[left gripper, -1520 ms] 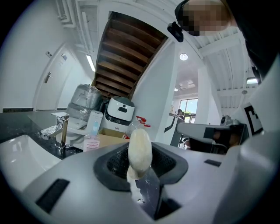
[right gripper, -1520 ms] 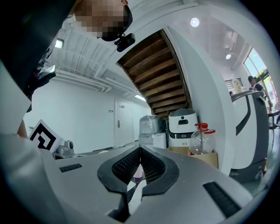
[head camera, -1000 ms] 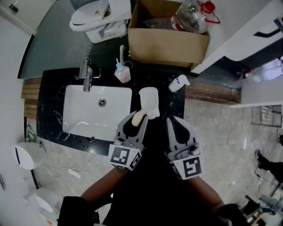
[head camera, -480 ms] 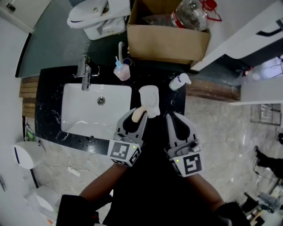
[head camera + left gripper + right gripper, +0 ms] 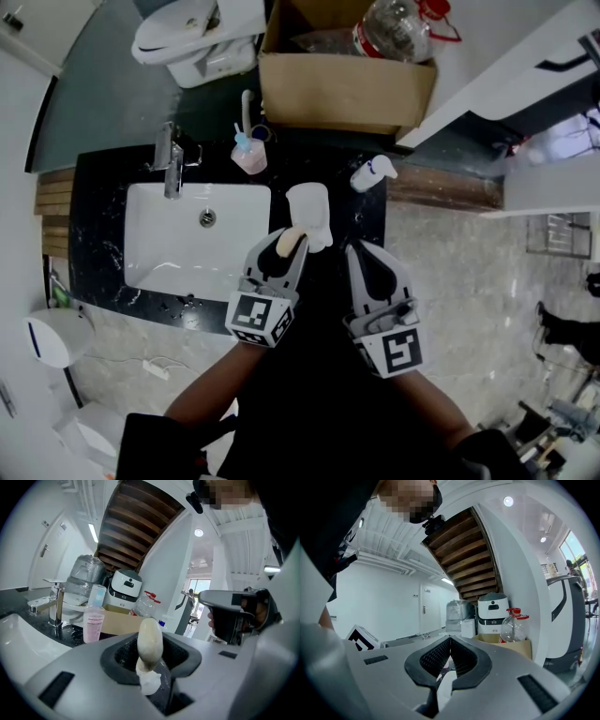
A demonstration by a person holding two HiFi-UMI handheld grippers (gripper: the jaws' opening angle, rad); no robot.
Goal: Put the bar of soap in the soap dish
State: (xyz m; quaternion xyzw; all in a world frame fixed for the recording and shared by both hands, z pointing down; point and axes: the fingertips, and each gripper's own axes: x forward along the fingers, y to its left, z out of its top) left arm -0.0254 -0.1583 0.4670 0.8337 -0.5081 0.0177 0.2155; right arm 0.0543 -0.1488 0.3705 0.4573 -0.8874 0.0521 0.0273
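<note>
A pale oval bar of soap [image 5: 288,241] stands upright between the fingers of my left gripper [image 5: 285,247], which is shut on it. In the left gripper view the soap [image 5: 150,639] rises above the black pads. The white soap dish [image 5: 309,214] sits on the black counter just beyond the soap, to the right of the sink. My right gripper [image 5: 362,253] hovers beside the left one, near the dish's right side. Its jaws meet at the tips in the right gripper view [image 5: 450,644], with nothing between them.
A white sink [image 5: 159,253] with a chrome faucet [image 5: 172,159] lies left of the dish. A pink cup with a toothbrush [image 5: 248,155] and a white pump bottle [image 5: 372,172] stand at the counter's back. Behind are a cardboard box [image 5: 347,89], a water bottle [image 5: 398,28] and a toilet [image 5: 192,37].
My left gripper has sunk a little with the soap, bringing it slightly nearer the dish's near edge. The right gripper has stayed where it was.
</note>
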